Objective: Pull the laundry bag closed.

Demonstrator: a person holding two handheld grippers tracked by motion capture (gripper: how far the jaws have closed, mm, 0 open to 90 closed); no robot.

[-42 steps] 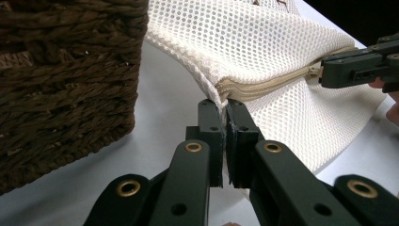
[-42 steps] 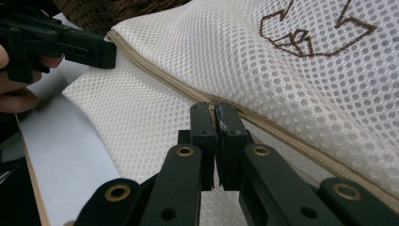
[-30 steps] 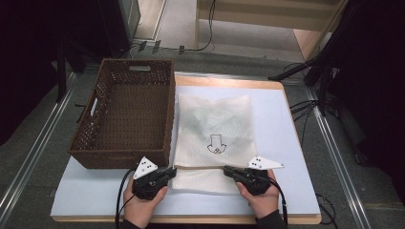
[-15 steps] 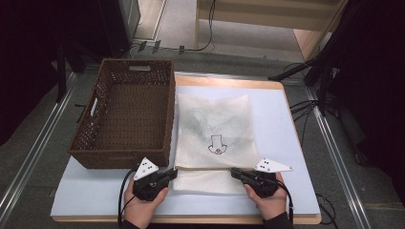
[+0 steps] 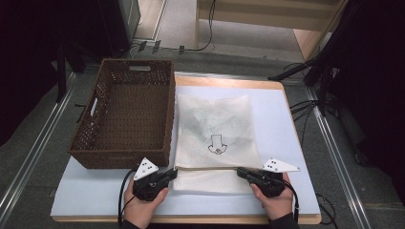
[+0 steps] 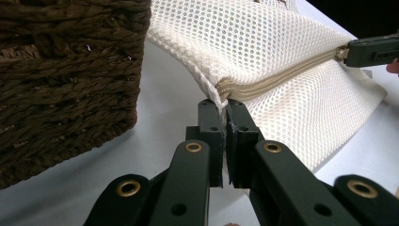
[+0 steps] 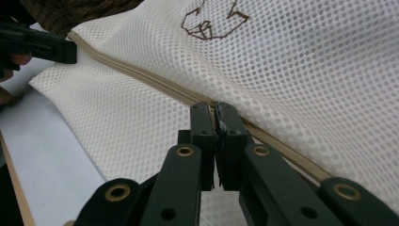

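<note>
Two tools: one in each hand at the near edge of the bench (image 5: 95, 200), both pinching the same bag.
Left tool (image 5: 173, 174): jaws pressed together on the left end of the bag's zip seam; in its own view (image 6: 225, 106) the mesh corner bunches right at the tips.
Right tool (image 5: 241, 171): jaws shut on the zip seam at its right end; in its own view (image 7: 216, 110) the tips meet on the beige tape.
Bag (image 5: 213, 129): white mesh, lying flat ahead of both tools and stretched between them, with a lower flap just behind the seam, toward the hands.
Zip (image 6: 282, 75): a beige strip running from the left tool's tips across to the other tool at the far end.
Drawing (image 5: 215, 144): a dark outlined figure on the mesh, ahead of the tools and roughly midway between them; from the right tool it sits up and beyond the tips (image 7: 211, 23).
Basket (image 5: 124, 114): brown wicker, open top, just ahead of the left tool and to its left, its side close against the bag's left edge.
Left hand (image 5: 141, 210): wrapped round the left tool's grip, behind the jaws.
Right hand (image 5: 274, 205): wrapped round the right tool's grip.
Plates (image 5: 145, 168): a grey three-cornered plate on top of each tool.
</note>
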